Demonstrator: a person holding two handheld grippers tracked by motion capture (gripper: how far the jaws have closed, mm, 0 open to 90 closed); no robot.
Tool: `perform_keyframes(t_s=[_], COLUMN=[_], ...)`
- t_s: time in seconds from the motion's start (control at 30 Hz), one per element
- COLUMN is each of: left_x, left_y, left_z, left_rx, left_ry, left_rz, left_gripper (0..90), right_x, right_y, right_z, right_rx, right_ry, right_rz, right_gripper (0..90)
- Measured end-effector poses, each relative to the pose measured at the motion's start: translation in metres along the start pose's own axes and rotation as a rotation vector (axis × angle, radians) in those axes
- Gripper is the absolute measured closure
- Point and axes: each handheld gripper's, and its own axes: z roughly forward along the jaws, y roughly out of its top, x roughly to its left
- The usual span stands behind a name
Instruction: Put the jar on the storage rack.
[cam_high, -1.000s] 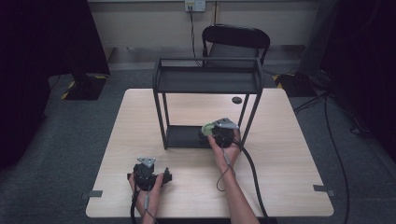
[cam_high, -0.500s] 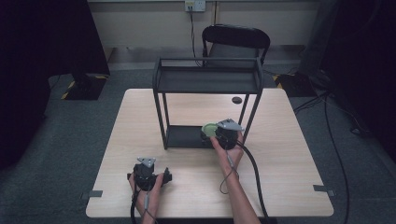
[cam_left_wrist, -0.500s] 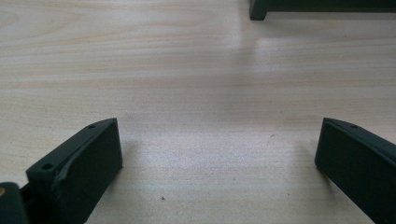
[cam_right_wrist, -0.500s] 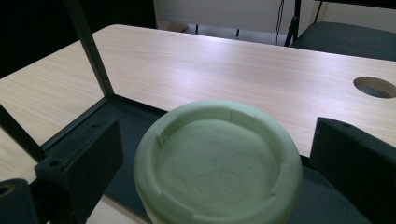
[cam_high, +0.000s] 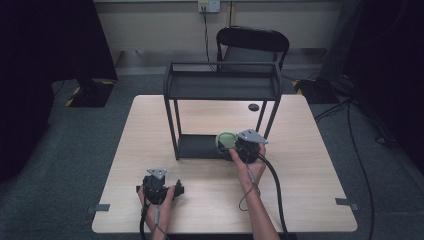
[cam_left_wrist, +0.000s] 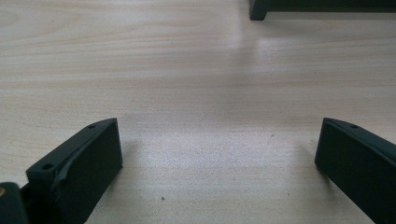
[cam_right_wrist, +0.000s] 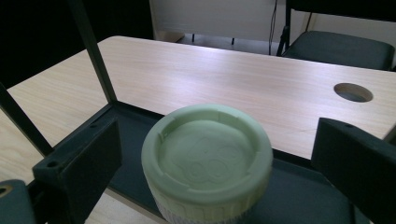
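Green-lidded jar on the rack's bottom shelf

High view: right gripper (cam_high: 235, 146) at jar (cam_high: 226, 140), right end of rack (cam_high: 220, 87) shelf; left gripper (cam_high: 156, 186) near table (cam_high: 300, 165) front edge. Left gripper view: jaws spread over bare wood. Right gripper view: jaws apart flanking jar (cam_right_wrist: 208, 158), not touching.

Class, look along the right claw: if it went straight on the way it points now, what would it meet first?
The right claw would most likely meet the green-lidded jar first. The jar stands between its open jaws, on the lower shelf of the black rack. How near it is cannot be judged exactly.
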Motion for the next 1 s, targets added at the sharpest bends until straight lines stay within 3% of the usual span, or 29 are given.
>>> perform_keyframes(t_s=[0.6,1.0], left_x=[0.0,0.0], left_y=[0.0,0.0], left_z=[0.0,0.0], left_rx=[0.0,0.0], left_ry=[0.0,0.0], left_rz=[0.0,0.0], left_gripper=[0.2,0.2], right_x=[-0.004,-0.009], right_y=[-0.009,-0.02], right_z=[-0.039,-0.063], right_rx=[-0.045,-0.034], right_ry=[0.003,-0.051], right_rz=[0.028,0.05], right_gripper=[0.3,0.8])
